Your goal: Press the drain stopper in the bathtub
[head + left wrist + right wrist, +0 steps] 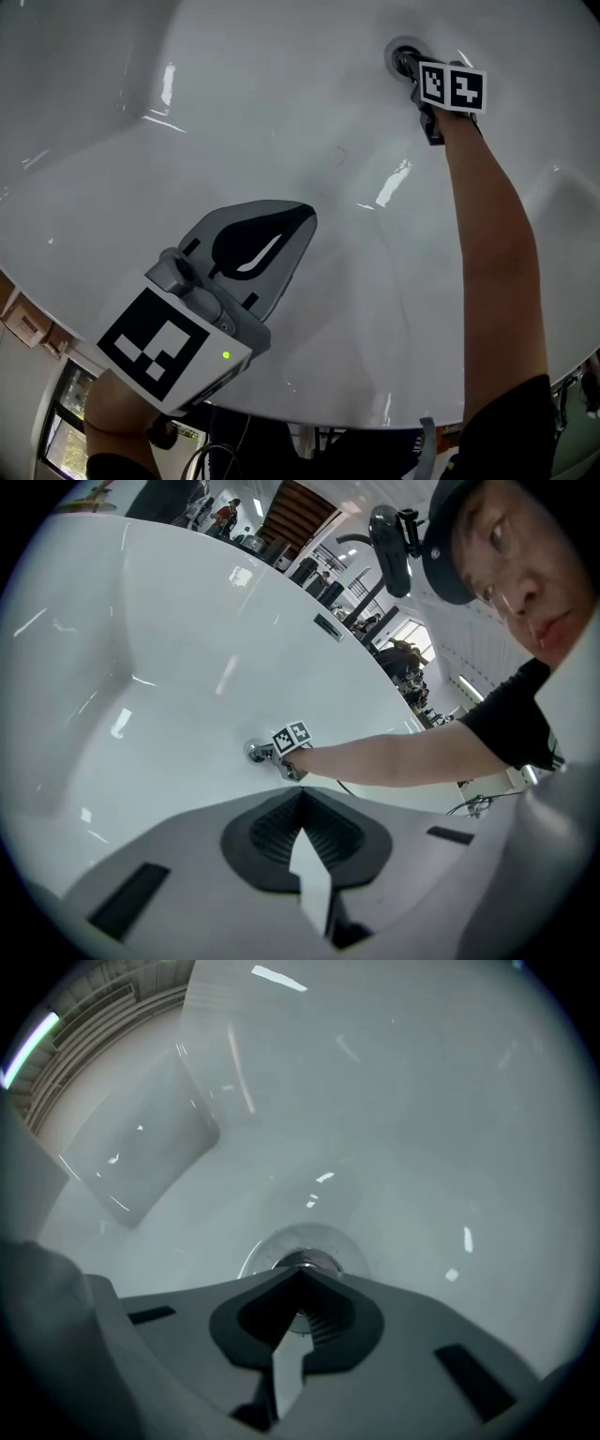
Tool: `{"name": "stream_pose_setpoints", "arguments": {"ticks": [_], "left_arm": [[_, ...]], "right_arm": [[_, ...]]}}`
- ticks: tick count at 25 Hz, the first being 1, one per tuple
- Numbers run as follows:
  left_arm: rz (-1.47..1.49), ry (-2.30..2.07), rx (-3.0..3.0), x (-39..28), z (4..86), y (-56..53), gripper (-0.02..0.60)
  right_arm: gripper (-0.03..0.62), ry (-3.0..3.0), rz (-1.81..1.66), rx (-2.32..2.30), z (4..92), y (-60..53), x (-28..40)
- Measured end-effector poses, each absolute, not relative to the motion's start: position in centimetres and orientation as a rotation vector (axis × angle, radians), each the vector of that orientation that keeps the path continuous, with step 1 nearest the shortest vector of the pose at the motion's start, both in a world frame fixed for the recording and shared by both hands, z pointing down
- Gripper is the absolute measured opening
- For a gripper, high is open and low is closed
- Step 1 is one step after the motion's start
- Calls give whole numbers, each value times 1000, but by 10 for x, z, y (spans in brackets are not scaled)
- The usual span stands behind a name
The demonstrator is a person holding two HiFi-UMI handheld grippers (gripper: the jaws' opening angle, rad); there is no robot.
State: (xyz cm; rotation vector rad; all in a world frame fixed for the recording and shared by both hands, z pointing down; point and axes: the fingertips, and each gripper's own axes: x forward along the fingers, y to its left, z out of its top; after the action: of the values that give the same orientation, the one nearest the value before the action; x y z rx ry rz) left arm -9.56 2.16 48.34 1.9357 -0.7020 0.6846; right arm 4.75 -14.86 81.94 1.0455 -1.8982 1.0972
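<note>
So my right gripper point(300, 1277) has its jaws pinched fully together, nothing between them, and the closed tip is right on top of the drain stopper point(306, 1260). In the right gripper view the chrome stopper peeks out just above the tip, sitting in a shallow round dip in the tub floor. It looks like the tip is touching it, but I can't say for sure.

From the head view, that gripper point(411, 67) is reached out to the far end of the bathtub point(234, 112), with its marker cube point(451, 86) just behind the tip. My bare forearm point(487, 234) stretches down to it over the tub. The stopper point(400, 56) shows as a small dark ring in the tub floor, right at the gripper's nose.

My left gripper point(305, 217) is well apart from all that, hovering over the near side of the tub, jaws also shut on nothing. There's a little green light point(226, 354) lit on its body next to its own marker cube point(155, 347).

The left gripper view looks across the white tub point(169, 667) over its closed jaws point(302, 797). It catches the right gripper point(272, 753) parked at the stopper point(252, 751) in the distance.
</note>
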Motion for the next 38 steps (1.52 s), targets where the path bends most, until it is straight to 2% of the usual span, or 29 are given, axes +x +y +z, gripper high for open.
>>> {"name": "stream_pose_setpoints", "arguments": {"ticks": [28,33,38], "left_arm": [[677,-696,1907,-95,484,24,3],[613,-763,2002,-107,480,6,3],[583,-928,2044,-137,504,-15,3]], "right_arm": [[17,-1794,1080,1076,819,-151,47],[17,-1893,1145,1283,773,-153,64],[16,-1988,1129,1222,701,-127,57]]}}
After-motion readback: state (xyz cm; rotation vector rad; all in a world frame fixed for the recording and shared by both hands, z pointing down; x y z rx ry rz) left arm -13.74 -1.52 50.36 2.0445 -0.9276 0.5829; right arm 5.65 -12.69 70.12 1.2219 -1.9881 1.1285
